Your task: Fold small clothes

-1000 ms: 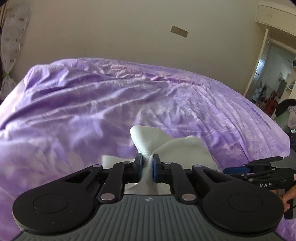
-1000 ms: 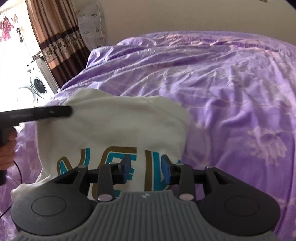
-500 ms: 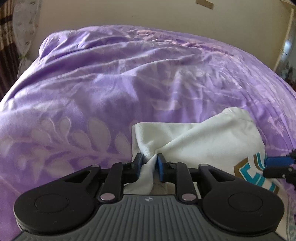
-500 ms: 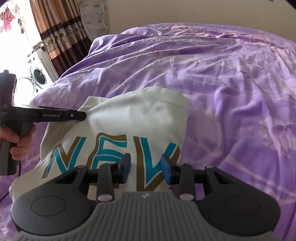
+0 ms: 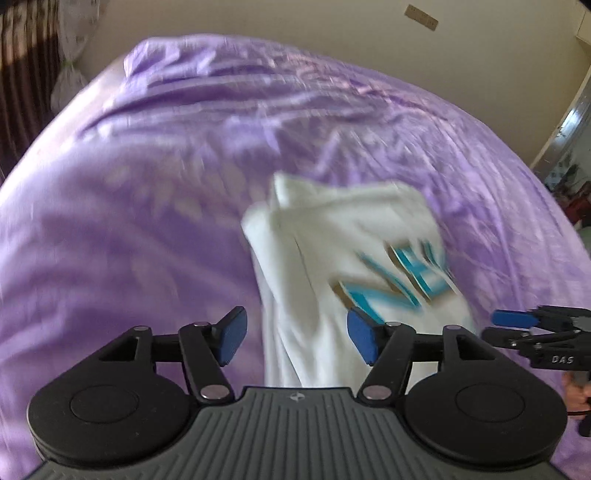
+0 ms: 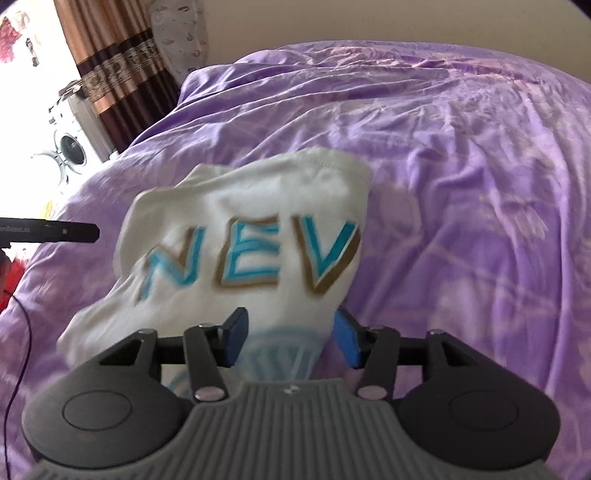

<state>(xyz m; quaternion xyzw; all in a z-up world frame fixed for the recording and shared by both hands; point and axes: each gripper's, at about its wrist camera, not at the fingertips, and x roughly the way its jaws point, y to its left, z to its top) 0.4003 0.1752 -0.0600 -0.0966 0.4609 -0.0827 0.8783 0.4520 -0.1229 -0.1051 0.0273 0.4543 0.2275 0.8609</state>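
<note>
White shirt [image 6: 243, 229] on purple bedspread [image 6: 461, 155], both jaws opening – unclamped, curtain [image 6: 110, 66] right view only

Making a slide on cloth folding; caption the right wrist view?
Right gripper opening over a white NEV-lettered shirt lying on a purple bedspread.

Open room: bare purple bedspread [image 5: 155, 206] fills the left and upper frame in the left wrist view, right half in the right wrist view.
In the way: white shirt [image 6: 255, 221] lies centre frame.
Left edge: other gripper's arm [image 6: 48, 233] juts in, just beside the shirt.
Far boundary: wall [image 6: 369, 18], curtain [image 6: 110, 62] upper left.
</note>
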